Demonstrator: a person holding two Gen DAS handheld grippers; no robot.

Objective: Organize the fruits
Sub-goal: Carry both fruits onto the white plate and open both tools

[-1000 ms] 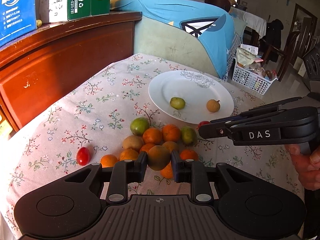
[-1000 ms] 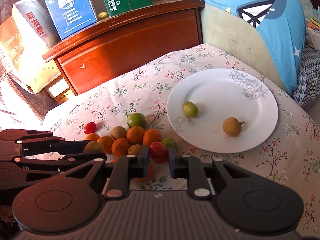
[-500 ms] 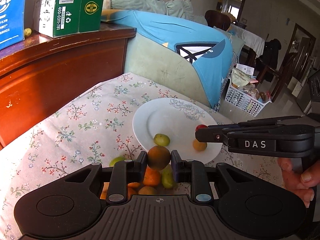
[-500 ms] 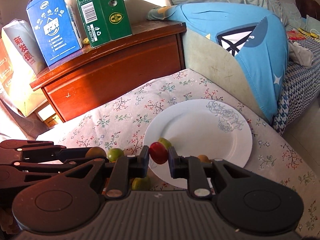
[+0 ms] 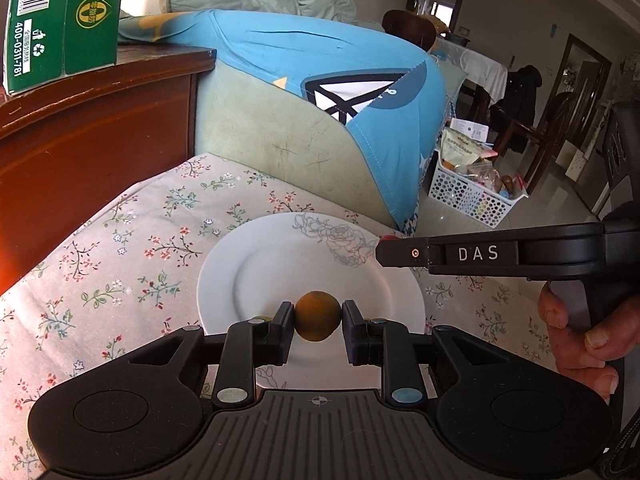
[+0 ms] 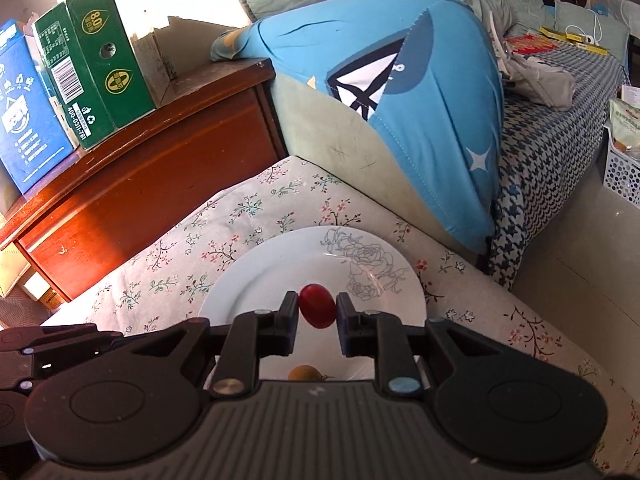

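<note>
Two fruits are in my grip at once. My left gripper [image 5: 318,316] has its jaws closed on a round brownish-orange fruit [image 5: 318,315], pinched at its sides with both pads touching it. Beyond and below those jaws lies the white plate [image 5: 256,276] with a rose sketched near its far rim, resting on the flowered cloth of the surface [image 5: 120,264]. A sliver of a green fruit [image 5: 262,318] peeks out just left of the left jaw.

My right gripper [image 6: 318,311] has its jaws narrowed onto a small red tomato [image 6: 317,311], which sits between the tips and over the same plate [image 6: 256,280]. Under that gripper's body, behind the jaws, a yellow-orange fruit [image 6: 304,373] lies on the plate. From the left camera I see the right gripper [image 5: 390,249] from the side, to the right of my left jaws and above the plate's far edge, with a hand [image 5: 580,328] on its handle.

Ahead of both jaws stands a sofa arm under a blue cloth [image 5: 320,64], and off to the left a wooden cabinet [image 6: 140,184] carrying a green carton [image 6: 96,64].
</note>
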